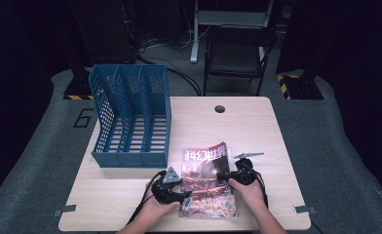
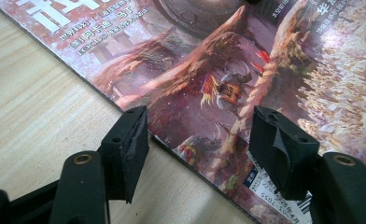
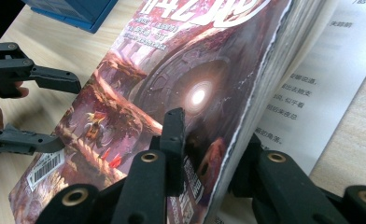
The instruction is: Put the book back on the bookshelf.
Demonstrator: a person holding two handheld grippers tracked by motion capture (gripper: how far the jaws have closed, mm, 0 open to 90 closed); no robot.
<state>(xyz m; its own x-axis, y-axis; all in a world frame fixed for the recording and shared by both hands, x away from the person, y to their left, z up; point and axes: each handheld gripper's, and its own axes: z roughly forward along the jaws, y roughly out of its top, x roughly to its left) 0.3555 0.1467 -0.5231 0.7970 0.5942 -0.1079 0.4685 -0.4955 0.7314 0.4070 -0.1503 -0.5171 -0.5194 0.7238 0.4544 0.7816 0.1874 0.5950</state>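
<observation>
A magazine (image 1: 208, 180) with a reddish illustrated cover lies at the table's front middle. My right gripper (image 1: 230, 173) is shut on its right edge: in the right gripper view one jaw presses on the cover (image 3: 139, 102) and the other sits under a thick batch of pages, my right gripper (image 3: 214, 149) lifting them off a white printed page (image 3: 312, 79). My left gripper (image 2: 200, 140) is open, its jaws astride the magazine's left edge (image 2: 209, 60) near the barcode, with nothing clamped. It shows in the high view as my left gripper (image 1: 186, 195).
A blue three-slot file rack (image 1: 130, 117) stands at the table's back left, its slots open toward me. A cable hole (image 1: 219, 108) sits near the far edge. A dark chair (image 1: 235, 53) stands beyond the table. Bare wood (image 1: 276, 146) lies right of the magazine.
</observation>
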